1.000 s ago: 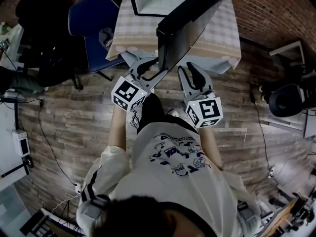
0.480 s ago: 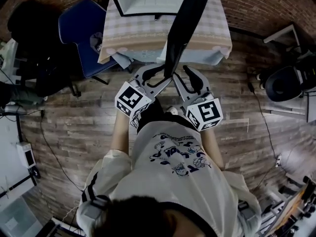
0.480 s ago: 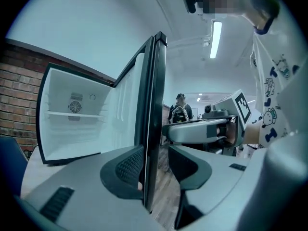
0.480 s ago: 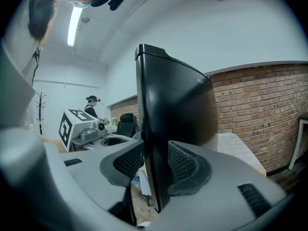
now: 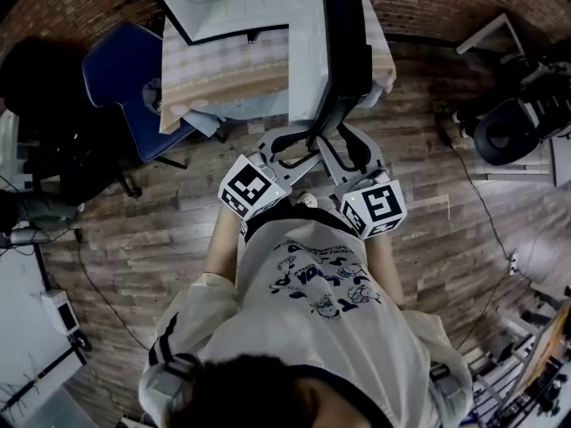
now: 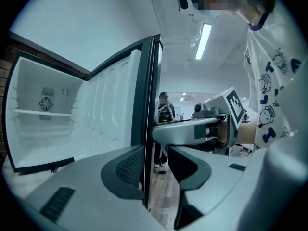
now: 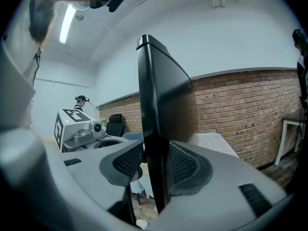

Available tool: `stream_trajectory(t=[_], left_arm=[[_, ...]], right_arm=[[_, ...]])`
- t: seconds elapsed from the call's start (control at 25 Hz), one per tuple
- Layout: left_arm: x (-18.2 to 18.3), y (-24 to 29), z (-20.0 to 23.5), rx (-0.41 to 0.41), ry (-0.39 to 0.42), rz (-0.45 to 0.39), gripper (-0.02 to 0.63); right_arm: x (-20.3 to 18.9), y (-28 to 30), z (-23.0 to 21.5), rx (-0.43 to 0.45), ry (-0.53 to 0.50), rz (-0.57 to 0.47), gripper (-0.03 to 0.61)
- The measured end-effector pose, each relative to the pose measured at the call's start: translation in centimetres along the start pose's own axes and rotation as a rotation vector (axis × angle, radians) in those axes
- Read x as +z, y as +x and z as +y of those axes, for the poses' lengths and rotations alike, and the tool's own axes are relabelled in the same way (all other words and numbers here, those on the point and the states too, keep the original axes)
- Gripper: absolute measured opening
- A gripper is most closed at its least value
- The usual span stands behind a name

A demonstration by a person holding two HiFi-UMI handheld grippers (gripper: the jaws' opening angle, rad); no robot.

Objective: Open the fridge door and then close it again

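A white fridge point(image 5: 227, 7) stands open on a table. Its door point(image 5: 343, 43) juts out toward me, dark edge up. In the left gripper view the door point(image 6: 144, 105) shows its white inner liner, with the empty fridge interior point(image 6: 43, 119) to the left. My left gripper point(image 5: 299, 136) straddles the door's free edge. Its jaws point(image 6: 153, 170) have just been closing. One pad lies against the edge and a gap remains at the other. My right gripper point(image 5: 343, 136) grips the same edge; in the right gripper view both pads of the right gripper point(image 7: 154, 165) press the door point(image 7: 159, 105).
The table point(image 5: 223, 69) wears a checked cloth. A blue chair point(image 5: 125, 78) stands at its left, with a black one beyond. Dark equipment point(image 5: 508, 123) sits at the right on the wooden floor, and cables trail at the left. A person point(image 6: 164, 109) stands far off.
The door has swung from a slant to stand roughly square to the fridge front. Both grippers moved with its free edge. The left jaws have narrowed around it.
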State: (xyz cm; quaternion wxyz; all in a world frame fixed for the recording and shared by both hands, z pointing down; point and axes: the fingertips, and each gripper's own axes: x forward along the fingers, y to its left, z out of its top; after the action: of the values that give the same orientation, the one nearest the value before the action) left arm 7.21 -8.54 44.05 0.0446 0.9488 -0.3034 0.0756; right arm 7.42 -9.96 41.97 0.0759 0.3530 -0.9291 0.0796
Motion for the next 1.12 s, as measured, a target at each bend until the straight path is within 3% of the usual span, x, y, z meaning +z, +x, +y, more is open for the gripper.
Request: stream_trajectory(t=[0.36,0.96,1.12], left_arm=[[0.7,5.2,-2.6,-0.125,0.023,-0.009,0.164],[2.4,12.9,-4.9,-0.227,0.032,-0.022,0.164],[2.0,14.7,-5.4,-0.245,0.042,0.008,0.164]], right_arm=[[-0.4,-3.2,-5.1,-0.140,0.032,-0.019,0.164],[0.0,-7.1,-13.1,-0.266,0.043,-0.042,0.132],[0.1,-7.8,-15.0,-0.287,0.047,-0.045,0.129]])
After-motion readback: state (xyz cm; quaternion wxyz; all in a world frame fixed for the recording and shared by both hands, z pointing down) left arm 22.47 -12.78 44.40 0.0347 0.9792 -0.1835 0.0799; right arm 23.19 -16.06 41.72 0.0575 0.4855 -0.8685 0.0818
